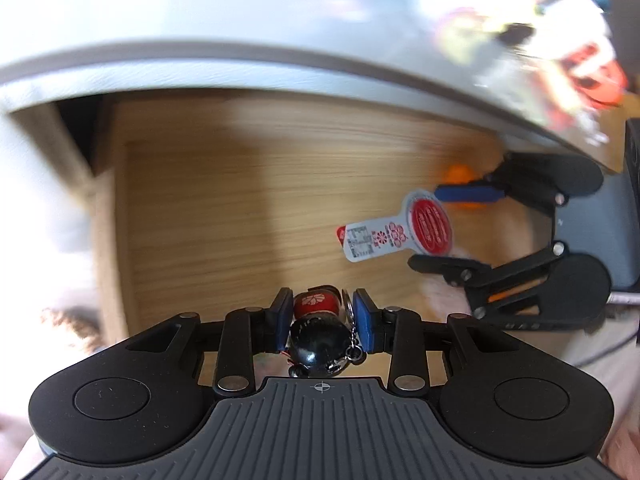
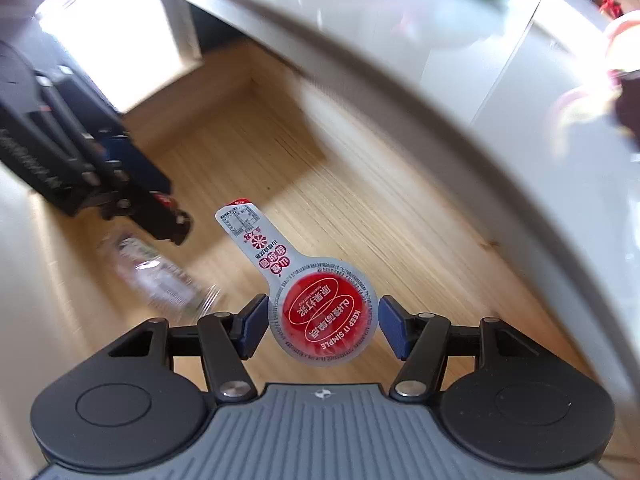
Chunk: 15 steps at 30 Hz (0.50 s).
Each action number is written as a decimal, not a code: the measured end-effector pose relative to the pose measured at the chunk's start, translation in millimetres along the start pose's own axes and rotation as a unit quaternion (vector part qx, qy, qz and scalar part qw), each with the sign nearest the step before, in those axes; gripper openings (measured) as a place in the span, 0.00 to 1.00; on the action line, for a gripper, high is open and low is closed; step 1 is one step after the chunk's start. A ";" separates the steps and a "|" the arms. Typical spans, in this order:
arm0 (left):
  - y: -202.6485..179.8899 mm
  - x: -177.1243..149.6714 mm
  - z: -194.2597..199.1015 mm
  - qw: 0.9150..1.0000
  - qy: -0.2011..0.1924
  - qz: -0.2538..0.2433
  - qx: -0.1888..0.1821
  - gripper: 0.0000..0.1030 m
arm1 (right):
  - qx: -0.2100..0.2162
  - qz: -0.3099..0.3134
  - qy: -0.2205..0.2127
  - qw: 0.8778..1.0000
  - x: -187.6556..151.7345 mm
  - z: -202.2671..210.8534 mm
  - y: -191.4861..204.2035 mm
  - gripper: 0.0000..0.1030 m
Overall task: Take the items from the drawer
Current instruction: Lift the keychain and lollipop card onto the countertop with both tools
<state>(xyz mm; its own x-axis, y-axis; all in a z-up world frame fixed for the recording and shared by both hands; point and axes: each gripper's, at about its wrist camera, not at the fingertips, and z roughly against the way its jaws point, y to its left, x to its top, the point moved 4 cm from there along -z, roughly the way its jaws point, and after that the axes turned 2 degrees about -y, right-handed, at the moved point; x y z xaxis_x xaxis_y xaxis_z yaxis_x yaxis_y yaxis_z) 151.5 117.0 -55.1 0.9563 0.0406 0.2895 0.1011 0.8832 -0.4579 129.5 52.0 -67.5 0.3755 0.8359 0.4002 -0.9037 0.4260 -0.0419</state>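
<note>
A: What is the left claw (image 1: 323, 322) doing?

B: It pinches a small red-and-black doll keyring with a glossy round head (image 1: 318, 330); both blue pads (image 1: 366, 322) press its sides, so it hangs over the open pale-wood drawer (image 1: 208, 216).

A: And the right claw (image 2: 322, 326)?

B: Spread around a clear sealed jelly cup with a round red foil lid and a long printed white tab (image 2: 322, 314). A gap shows at each pad, so I judge it is not gripped yet. The tab points toward 11 o'clock, which leaves the round body free for the pads.

A: Anything else inside?

B: A blurred crinkly clear wrapper (image 2: 160, 276) lies at 9 o'clock of the cup, and from the left view something small and orange (image 1: 460, 174) shows behind the right claw; I cannot tell what.

A: The surroundings?

B: A white counter (image 1: 200, 20) overhangs the drawer at 12 o'clock, with smeared colourful odds on top, too blurred to name.
</note>
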 end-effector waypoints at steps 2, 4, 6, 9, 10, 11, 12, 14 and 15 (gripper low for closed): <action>-21.7 -1.3 12.8 0.999 -0.017 -0.038 -0.033 0.35 | -0.008 0.008 -0.022 1.000 -3.5 27.6 0.0 0.58; -50.2 1.0 37.5 0.993 -0.048 -0.069 -0.077 0.35 | -0.026 0.006 -0.058 0.998 -6.3 64.0 -3.6 0.58; -77.2 13.0 70.8 0.984 -0.099 -0.084 -0.121 0.35 | -0.031 -0.011 -0.103 0.994 -4.8 104.6 -11.1 0.58; -102.9 50.6 114.0 0.969 -0.203 -0.093 -0.102 0.36 | -0.082 -0.022 -0.183 0.980 11.3 165.8 -29.7 0.58; -109.1 66.1 122.1 0.962 -0.244 -0.104 -0.070 0.36 | -0.111 -0.030 -0.200 0.973 19.4 179.0 -40.0 0.58; -113.5 78.9 123.4 0.954 -0.276 -0.116 -0.034 0.36 | -0.136 -0.042 -0.213 0.967 28.3 191.7 -79.3 0.58; -116.9 91.1 118.8 0.947 -0.297 -0.125 0.003 0.36 | -0.156 -0.057 -0.223 0.961 34.8 196.3 -92.2 0.58; -119.2 108.2 98.9 0.941 -0.311 -0.129 0.047 0.36 | -0.191 -0.094 -0.225 0.951 32.5 198.3 -132.8 0.58; -119.1 113.1 87.1 0.941 -0.309 -0.127 0.053 0.36 | -0.198 -0.110 -0.218 0.949 26.2 198.2 -167.2 0.58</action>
<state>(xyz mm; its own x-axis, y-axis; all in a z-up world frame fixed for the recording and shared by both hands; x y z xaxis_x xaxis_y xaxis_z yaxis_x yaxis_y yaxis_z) 223.7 57.1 105.4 0.5598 0.0568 0.8266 0.2464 0.9411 -0.2316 249.7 -65.9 131.4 0.3483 0.5255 0.7762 -0.6327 0.7428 -0.2190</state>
